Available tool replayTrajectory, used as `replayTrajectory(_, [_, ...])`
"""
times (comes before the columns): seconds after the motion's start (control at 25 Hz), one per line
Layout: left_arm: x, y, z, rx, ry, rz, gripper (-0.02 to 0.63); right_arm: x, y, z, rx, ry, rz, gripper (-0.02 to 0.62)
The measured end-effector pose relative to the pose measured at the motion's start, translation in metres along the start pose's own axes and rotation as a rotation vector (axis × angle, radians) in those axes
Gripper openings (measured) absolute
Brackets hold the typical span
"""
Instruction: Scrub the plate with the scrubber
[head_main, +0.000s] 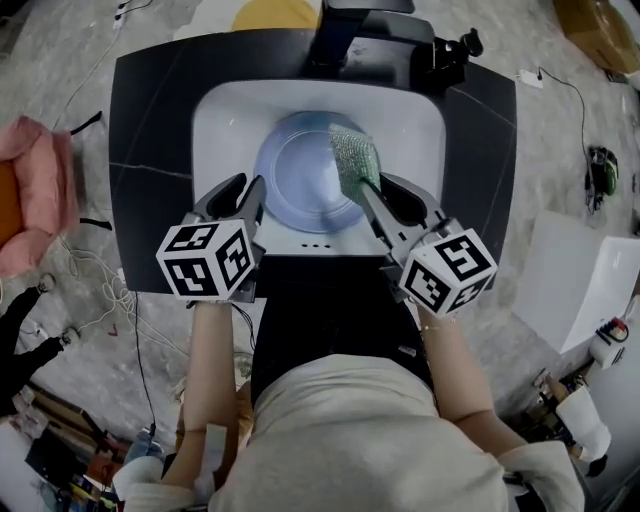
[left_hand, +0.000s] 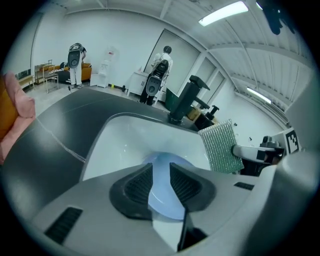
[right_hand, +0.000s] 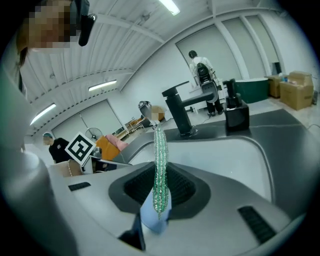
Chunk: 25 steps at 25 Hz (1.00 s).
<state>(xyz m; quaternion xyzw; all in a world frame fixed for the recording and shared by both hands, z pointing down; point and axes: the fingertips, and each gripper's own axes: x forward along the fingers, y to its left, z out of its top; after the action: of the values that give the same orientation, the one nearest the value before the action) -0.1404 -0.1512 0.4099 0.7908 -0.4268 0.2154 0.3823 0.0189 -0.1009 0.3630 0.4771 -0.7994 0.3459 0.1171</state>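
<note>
Presently the scrubbing stroke itself appears to be just starting. A pale blue round plate (head_main: 300, 175) is seen lying in the white oval sink basin (head_main: 412, 112), which is set into the black desk (head_main: 150, 110).

The right claw (head_main: 372, 186) is clamped on a green glittering mesh scrubber (head_main: 352, 158). The scrubber is held edge-on between the ribbed pads and reaches out over the right side of the plate. Whether it already touches the plate surface cannot be told from these views.

The left claw (head_main: 250, 186) is held at the plate's near-left rim. Its jaws are parted by a narrow gap through which the plate shows. Nothing is seen pinched between them, so it is judged empty and merely poised beside the rim.

For the next move, the scrubber would need to be pressed flat onto the plate's face and swept across it. Firm clamping must be kept so that the thin pad is not twisted out. The plate would likely need steadying by the left claw, since it rests loose on the smooth basin.
</note>
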Motion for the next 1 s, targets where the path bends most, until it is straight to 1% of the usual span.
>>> replayTrajectory(0.16, [0.013,0.005,-0.011,0.047,0.064,0.025,0.114,0.009,0.002,-0.007,-0.052,0.063,0.073,0.081])
replayTrajectory(0.28, [0.024,0.009,-0.023,0.063,0.133,0.044,0.114,0.018,0.002,-0.01,-0.028,0.095,0.117,0.081])
replayTrajectory(0.4, [0.032,0.017,-0.033,0.076,0.189,0.078,0.114,0.028,0.003,-0.015,-0.024,0.127,0.139,0.081])
replayTrajectory(0.48, [0.036,0.021,-0.037,0.07,0.204,0.091,0.114,0.032,0.003,-0.018,-0.035,0.152,0.141,0.081])
replayTrajectory(0.68, [0.045,0.026,-0.044,0.057,0.249,0.116,0.112,0.041,-0.002,-0.026,-0.108,0.224,0.119,0.081])
replayTrajectory(0.84, [0.051,0.037,-0.051,0.032,0.278,0.154,0.112,0.048,-0.009,-0.032,-0.142,0.27,0.11,0.081])
replayTrajectory(0.92, [0.055,0.041,-0.054,0.019,0.291,0.169,0.107,0.052,-0.013,-0.032,-0.179,0.292,0.098,0.081])
replayTrajectory(1.0, [0.057,0.044,-0.059,0.011,0.317,0.183,0.089,0.055,-0.017,-0.034,-0.228,0.316,0.083,0.082])
